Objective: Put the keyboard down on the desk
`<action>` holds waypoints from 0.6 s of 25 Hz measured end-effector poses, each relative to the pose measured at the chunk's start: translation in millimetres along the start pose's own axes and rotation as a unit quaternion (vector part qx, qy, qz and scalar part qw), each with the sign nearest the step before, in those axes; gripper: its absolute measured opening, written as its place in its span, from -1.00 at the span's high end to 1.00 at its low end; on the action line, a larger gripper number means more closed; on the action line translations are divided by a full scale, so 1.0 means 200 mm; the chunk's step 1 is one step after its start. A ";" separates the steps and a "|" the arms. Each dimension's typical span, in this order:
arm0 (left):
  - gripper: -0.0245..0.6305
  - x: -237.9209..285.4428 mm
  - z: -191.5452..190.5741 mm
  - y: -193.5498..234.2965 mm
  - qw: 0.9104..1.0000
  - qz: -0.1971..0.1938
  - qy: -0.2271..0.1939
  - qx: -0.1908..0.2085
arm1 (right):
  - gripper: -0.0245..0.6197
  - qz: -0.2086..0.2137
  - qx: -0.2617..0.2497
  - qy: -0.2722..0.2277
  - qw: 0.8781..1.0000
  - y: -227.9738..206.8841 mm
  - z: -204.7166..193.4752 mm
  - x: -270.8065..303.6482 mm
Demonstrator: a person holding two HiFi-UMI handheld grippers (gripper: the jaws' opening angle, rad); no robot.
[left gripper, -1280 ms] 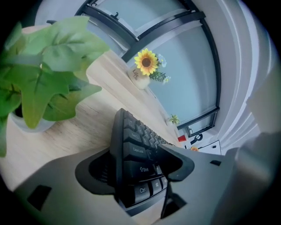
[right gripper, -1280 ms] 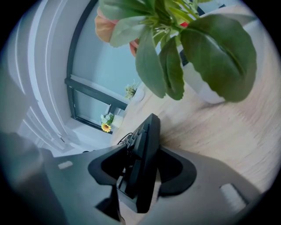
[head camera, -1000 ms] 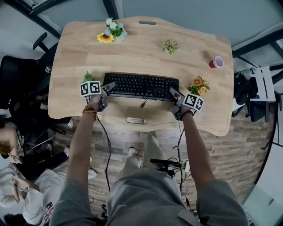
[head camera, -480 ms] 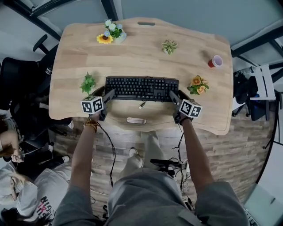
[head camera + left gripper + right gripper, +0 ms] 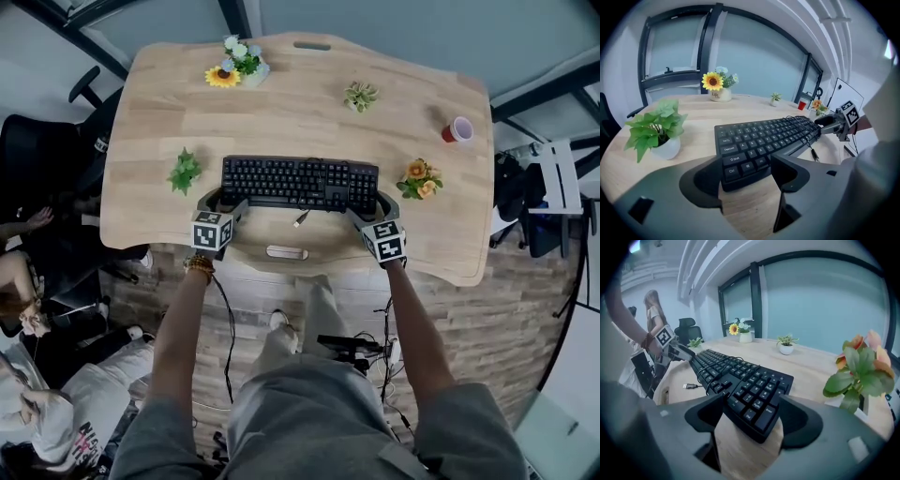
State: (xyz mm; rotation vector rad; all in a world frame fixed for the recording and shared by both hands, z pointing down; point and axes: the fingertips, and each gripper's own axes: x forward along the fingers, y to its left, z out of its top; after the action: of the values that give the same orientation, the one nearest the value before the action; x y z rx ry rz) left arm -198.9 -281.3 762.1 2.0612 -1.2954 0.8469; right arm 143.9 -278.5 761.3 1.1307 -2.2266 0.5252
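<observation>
The black keyboard [image 5: 300, 183] lies flat on the wooden desk [image 5: 300, 122], its cable and USB plug [image 5: 300, 220] trailing toward the front edge. My left gripper [image 5: 223, 202] is open, with the keyboard's near-left corner [image 5: 740, 166] between its jaws. My right gripper [image 5: 370, 208] has its jaws opening wide around the near-right corner [image 5: 759, 416], and the pads do not press on it. From the left gripper view the right gripper [image 5: 834, 125] shows at the keyboard's far end.
A green plant [image 5: 185, 172] stands left of the keyboard and an orange-flowered plant [image 5: 420, 180] right of it. At the back are a sunflower pot [image 5: 234, 67], a small succulent [image 5: 360, 97] and a red cup [image 5: 459, 130]. An office chair [image 5: 37, 159] and people are at the left.
Both grippers have drawn back toward the desk's front edge and their jaws have spread. The keyboard now rests on the desk, let go at both ends.
</observation>
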 end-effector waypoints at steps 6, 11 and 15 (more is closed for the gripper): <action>-0.05 0.09 0.10 0.05 0.999 0.029 0.011 0.017 | -0.24 -0.020 0.004 0.005 1.000 -0.08 0.05 0.08; -0.05 0.08 0.18 0.05 0.999 0.037 0.005 0.012 | -0.24 -0.020 0.004 0.011 1.000 -0.10 0.09 0.09; -0.05 -0.04 0.36 0.00 0.996 0.049 -0.073 0.023 | -0.24 -0.030 -0.017 -0.024 0.999 -0.08 0.23 0.00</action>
State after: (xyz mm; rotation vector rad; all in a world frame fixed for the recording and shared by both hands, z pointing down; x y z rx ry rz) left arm -186.6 -329.1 709.5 2.1430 -1.4781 0.7875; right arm 142.9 -313.4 727.8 1.1986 -2.2261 0.4378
